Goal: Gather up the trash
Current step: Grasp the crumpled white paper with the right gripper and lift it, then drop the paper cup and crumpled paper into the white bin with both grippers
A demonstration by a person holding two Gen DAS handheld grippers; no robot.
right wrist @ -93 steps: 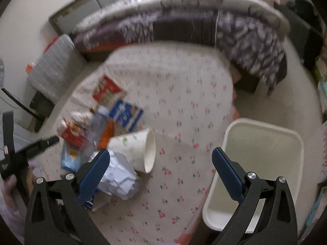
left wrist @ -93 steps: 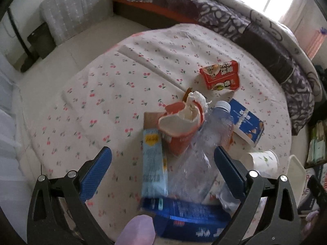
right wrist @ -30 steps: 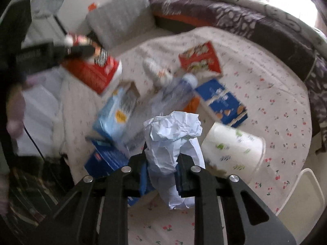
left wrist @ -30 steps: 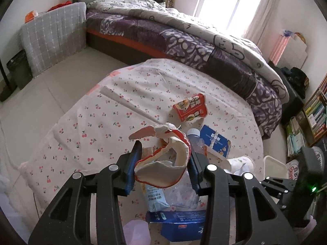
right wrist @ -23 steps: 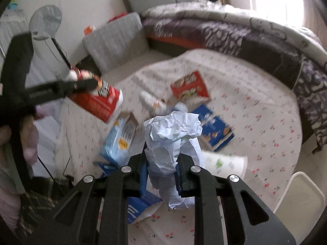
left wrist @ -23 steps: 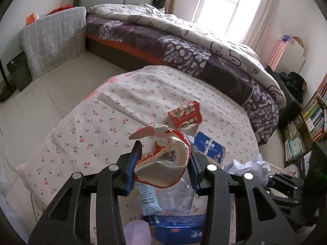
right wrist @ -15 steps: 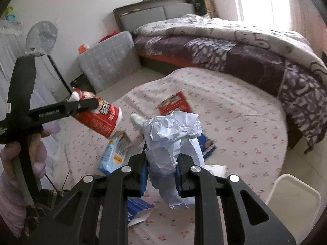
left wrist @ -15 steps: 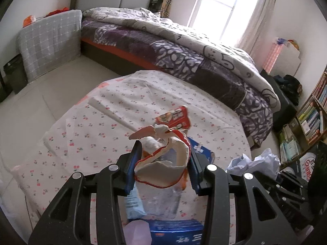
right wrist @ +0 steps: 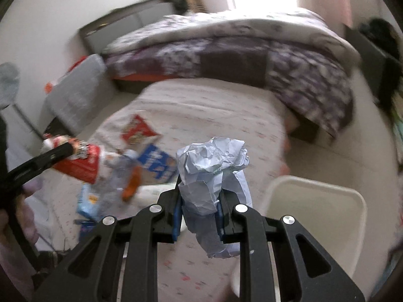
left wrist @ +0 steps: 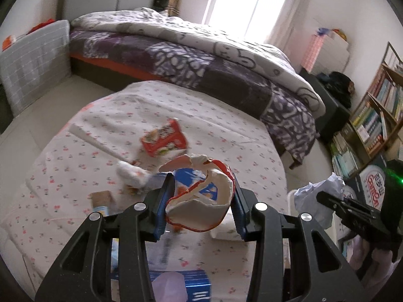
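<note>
Two pieces of trash are lifted clear of the cherry-print sheet (left wrist: 214, 115): the left gripper (left wrist: 200, 201) has its jaws clamped on a torn red cup (left wrist: 199, 211), the right gripper (right wrist: 199, 206) pinches a crumpled paper ball (right wrist: 211, 166). The carrying step is in hand; next, each likely needs positioning over the white bin (right wrist: 314, 216) before releasing. More litter remains on the sheet.

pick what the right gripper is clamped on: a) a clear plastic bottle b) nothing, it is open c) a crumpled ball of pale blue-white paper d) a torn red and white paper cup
c: in the right wrist view the right gripper has its blue pads pressed against the crumpled ball of pale blue-white paper; the torn red and white paper cup is in the left gripper.
</note>
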